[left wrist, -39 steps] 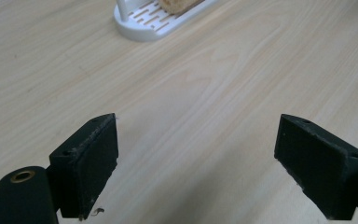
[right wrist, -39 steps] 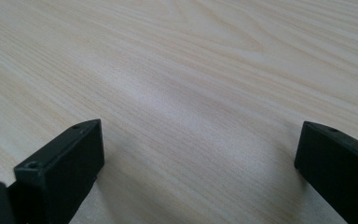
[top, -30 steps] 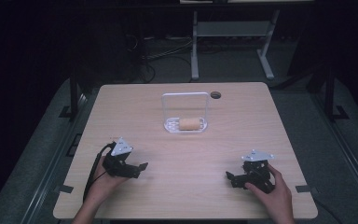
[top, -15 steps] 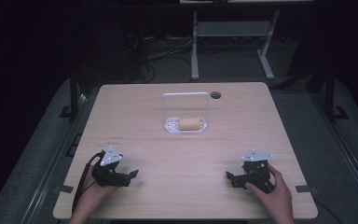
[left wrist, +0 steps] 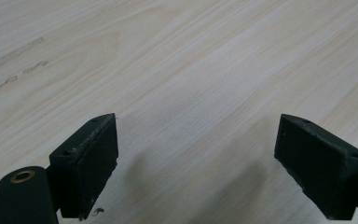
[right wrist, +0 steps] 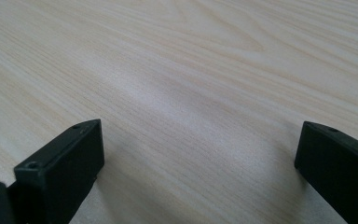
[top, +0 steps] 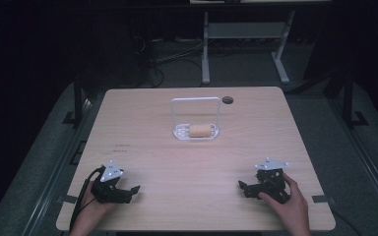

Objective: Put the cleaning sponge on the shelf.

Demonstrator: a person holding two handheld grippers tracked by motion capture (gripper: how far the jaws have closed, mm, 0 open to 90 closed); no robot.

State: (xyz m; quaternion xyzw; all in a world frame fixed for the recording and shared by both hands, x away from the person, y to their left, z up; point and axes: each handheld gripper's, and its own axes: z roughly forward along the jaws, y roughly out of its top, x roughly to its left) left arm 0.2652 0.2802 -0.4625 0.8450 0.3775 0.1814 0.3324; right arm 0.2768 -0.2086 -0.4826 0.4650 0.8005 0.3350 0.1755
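Table (top: 197, 162) pale wood, dark room; left gripper (top: 128, 189), right gripper (top: 244, 187) jaws apart.

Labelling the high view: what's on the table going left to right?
left gripper → clear rack holding a tan roll → dark round spot on the table → right gripper

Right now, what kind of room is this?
Probably a lab or workshop set up for recording. A bare wooden table stands in a dark room, cables trail on the floor behind it, and a person holds a left gripper and right gripper.
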